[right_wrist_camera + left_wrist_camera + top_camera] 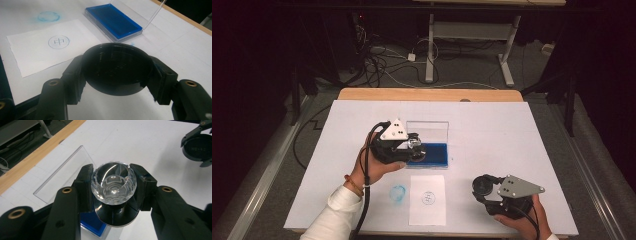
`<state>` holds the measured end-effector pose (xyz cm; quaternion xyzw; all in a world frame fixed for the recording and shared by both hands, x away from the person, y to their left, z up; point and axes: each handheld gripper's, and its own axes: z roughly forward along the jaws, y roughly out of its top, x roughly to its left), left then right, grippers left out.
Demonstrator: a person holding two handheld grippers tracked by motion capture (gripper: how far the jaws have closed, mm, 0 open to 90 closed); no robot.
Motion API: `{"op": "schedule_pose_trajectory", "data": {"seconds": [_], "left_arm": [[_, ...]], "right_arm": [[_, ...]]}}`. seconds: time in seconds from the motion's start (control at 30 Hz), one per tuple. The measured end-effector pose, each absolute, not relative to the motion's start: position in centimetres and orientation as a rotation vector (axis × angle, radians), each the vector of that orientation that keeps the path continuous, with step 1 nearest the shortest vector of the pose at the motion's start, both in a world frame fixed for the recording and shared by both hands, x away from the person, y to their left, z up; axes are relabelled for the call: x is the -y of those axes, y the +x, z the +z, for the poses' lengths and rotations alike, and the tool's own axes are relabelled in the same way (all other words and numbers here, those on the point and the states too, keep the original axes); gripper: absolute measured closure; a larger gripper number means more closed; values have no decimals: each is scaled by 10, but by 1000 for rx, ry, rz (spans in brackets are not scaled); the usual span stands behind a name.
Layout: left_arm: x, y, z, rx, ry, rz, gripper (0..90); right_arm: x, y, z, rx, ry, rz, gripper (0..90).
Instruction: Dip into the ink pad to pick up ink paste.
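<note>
A white table (492, 150) carried everything. Near its middle lay an open ink pad (434, 152) with blue felt and a clear lid standing up behind it. In front of it lay a sheet of paper (427, 212) bearing a round blue stamp mark (427, 198), with a blue smudge (398, 193) just left of it. The left gripper (416, 146) hung over the pad's left end, jaws clamped on a stamp (113, 185) with a faceted clear knob. The right gripper (484, 187), well apart at the right, was closed on a round black cap (117, 71).
</note>
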<state>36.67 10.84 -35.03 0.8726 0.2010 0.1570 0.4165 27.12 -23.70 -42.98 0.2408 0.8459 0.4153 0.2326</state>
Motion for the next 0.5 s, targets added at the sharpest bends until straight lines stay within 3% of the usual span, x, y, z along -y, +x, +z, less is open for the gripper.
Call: {"op": "schedule_pose_trajectory", "data": {"seconds": [0.5], "left_arm": [[-94,396,-353,-536,2266,374,549]], "right_arm": [[238,270,-429,-2331,659,1134,387]]}}
